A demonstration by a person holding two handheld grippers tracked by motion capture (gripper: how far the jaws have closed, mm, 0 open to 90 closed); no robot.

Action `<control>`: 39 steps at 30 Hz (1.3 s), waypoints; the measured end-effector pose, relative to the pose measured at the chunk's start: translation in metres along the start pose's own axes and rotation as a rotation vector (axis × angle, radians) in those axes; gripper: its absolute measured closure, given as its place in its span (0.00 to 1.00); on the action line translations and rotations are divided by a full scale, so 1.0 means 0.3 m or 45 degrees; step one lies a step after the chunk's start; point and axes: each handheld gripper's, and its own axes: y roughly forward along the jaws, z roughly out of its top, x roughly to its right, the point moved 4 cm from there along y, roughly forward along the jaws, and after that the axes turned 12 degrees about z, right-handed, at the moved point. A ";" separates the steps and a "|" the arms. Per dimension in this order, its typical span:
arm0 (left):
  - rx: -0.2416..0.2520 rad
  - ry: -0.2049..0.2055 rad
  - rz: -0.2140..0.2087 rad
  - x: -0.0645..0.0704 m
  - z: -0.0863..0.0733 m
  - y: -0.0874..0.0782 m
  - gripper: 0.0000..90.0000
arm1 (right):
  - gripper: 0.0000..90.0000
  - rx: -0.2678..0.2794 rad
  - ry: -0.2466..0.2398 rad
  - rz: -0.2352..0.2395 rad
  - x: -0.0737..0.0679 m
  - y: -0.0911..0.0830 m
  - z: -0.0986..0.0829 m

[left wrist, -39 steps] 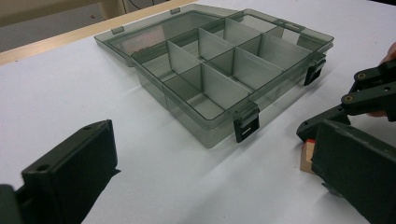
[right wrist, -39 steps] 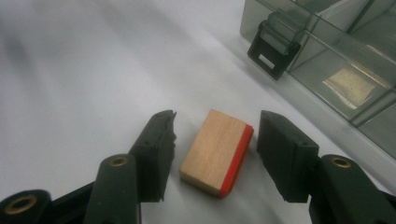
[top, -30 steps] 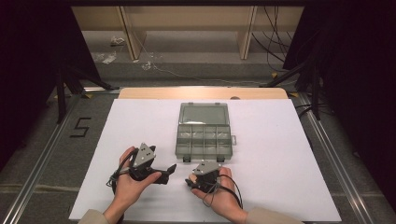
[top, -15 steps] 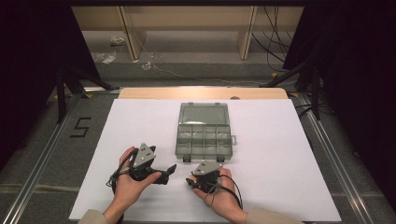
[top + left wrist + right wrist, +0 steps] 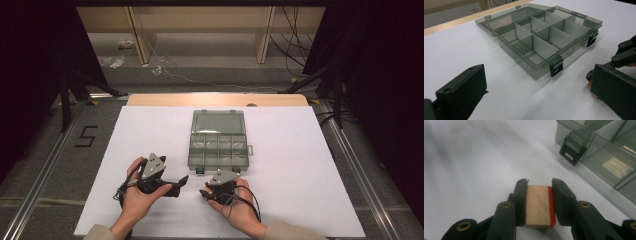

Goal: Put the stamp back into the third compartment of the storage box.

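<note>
A small wooden block [image 5: 537, 206] with one red face is being clamped between the jaws of the right gripper [image 5: 539, 205], the pale grain being pressed by one jaw and the red side by the other. In the high view the right gripper [image 5: 207, 192] is being held just in front of the organizer box [image 5: 218, 142], near its front edge; compared with a second ago it is being kept in almost the same spot, shifted only slightly. The block is thus being held just above the white sheet, close in front of the box's left latch [image 5: 572, 151].

The left gripper [image 5: 179, 184] is being held wide open with nothing between its jaws, to the front left of the box, and is being kept where it was earlier. In the left gripper view its two black jaws are seen spread far apart at the bottom corners.

The box [image 5: 541, 37] is being shown as smoky, translucent plastic, rectangular, divided by thin upright walls into compartments, with its lid [image 5: 218, 121] laid open flat behind it and two dark latches on its front wall. It is resting on the matt white cover of the table [image 5: 300, 160], whose bare wooden edge is being shown behind the box.
</note>
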 end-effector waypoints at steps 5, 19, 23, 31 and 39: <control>0.005 -0.002 0.002 -0.002 0.001 0.000 0.00 | 0.75 0.013 0.002 0.003 0.003 -0.008 0.008; 0.004 -0.014 0.006 -0.006 -0.001 0.001 0.00 | 0.75 0.050 0.014 0.011 0.028 -0.038 0.034; 0.004 -0.018 0.005 -0.007 -0.001 0.001 0.00 | 0.75 0.053 0.011 0.013 0.035 -0.044 0.041; 0.005 -0.020 0.003 -0.006 -0.001 0.002 0.00 | 0.75 0.073 0.021 0.013 0.056 -0.066 0.058; 0.005 -0.021 0.003 -0.005 -0.002 0.002 0.00 | 0.75 0.080 0.029 0.016 0.078 -0.082 0.069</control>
